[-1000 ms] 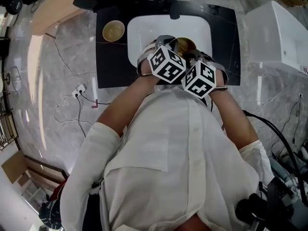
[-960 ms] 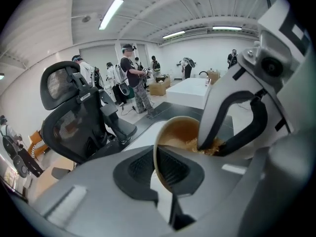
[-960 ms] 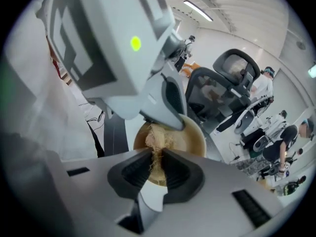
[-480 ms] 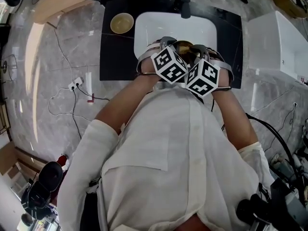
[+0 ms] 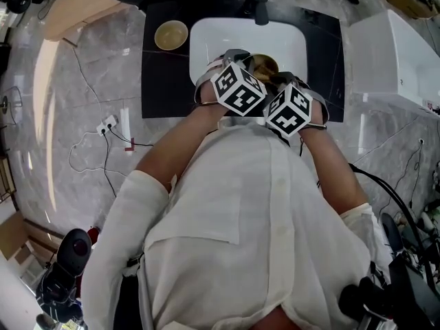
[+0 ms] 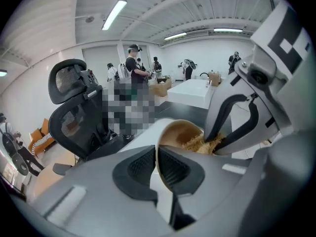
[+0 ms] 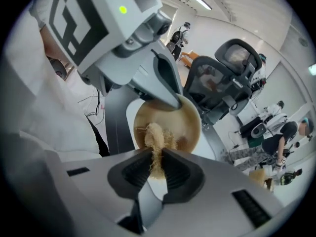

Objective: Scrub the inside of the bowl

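Sink (image 5: 218,38): white, set in black counter (image 5: 159,81).
Left gripper (image 6: 157,152): clamped on bowl (image 6: 178,131) rim, bowl's 8 o'clock.
Right gripper (image 7: 158,156): pinching scrubber (image 7: 155,135) inside bowl, from 4 o'clock.

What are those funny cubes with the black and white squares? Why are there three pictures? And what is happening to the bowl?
There is no robot here. A person holds a pinching tool, called a gripper, in each hand, and the patterned cubes are parts of those tools. One picture comes from a camera on the person's head, looking down at a white sink set in a black counter. The other two come from small cameras riding on the grippers. The left gripper pinches the rim of a brownish bowl and holds it over the sink. The right gripper pinches a straw-coloured scrubber, which reaches into the bowl. A second bowl sits on the counter beside the sink.
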Tool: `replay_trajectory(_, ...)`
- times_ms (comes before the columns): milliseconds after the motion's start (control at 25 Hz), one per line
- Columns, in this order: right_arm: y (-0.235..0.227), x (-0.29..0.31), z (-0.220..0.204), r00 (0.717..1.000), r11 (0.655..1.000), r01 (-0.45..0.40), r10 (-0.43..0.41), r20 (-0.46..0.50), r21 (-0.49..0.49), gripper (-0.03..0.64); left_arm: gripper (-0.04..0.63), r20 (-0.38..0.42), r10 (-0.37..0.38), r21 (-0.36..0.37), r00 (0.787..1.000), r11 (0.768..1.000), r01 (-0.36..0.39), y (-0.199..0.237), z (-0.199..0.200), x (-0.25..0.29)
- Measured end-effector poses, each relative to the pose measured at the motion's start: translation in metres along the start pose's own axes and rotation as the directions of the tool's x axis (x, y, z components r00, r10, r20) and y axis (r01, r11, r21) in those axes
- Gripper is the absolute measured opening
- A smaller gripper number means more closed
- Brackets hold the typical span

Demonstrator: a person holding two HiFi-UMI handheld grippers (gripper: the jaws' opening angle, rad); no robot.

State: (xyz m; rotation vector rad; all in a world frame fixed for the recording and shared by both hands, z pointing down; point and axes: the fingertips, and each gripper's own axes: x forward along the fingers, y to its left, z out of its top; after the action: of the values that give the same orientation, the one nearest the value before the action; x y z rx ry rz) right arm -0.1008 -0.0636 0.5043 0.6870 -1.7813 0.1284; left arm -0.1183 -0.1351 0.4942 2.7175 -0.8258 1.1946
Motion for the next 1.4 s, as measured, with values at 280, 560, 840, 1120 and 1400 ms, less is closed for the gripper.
replay_trajectory(280,0.018,0.002,0.024,0.991,0.993,-0.116,0.115,0.072,0.014,0.049,0.014,0.003,-0.013,-0.039,1.000,0.999,0.013,0.001,-0.003,0.002)
replay_trajectory(560,0.000,-0.014,0.043,0.991,0.998,-0.055,0.056,0.119,-0.013,0.049,0.011,0.004,-0.023,-0.067,1.000,0.997,0.024,0.000,-0.011,-0.002)
replay_trajectory(840,-0.021,-0.017,0.030,0.996,0.997,0.073,-0.071,0.054,-0.039,0.049,0.011,-0.030,-0.028,-0.003,0.999,1.000,0.028,-0.008,-0.017,-0.001)
replay_trajectory(1120,-0.010,-0.012,0.002,0.998,0.998,0.064,-0.064,-0.005,0.004,0.049,0.015,0.004,-0.024,-0.001,1.000,1.000,0.024,-0.016,-0.006,-0.005)
replay_trajectory(1400,0.016,-0.004,-0.007,0.999,0.998,-0.048,0.049,-0.009,0.049,0.049,0.017,0.020,-0.027,-0.010,0.999,1.000,0.027,-0.018,0.003,-0.001)
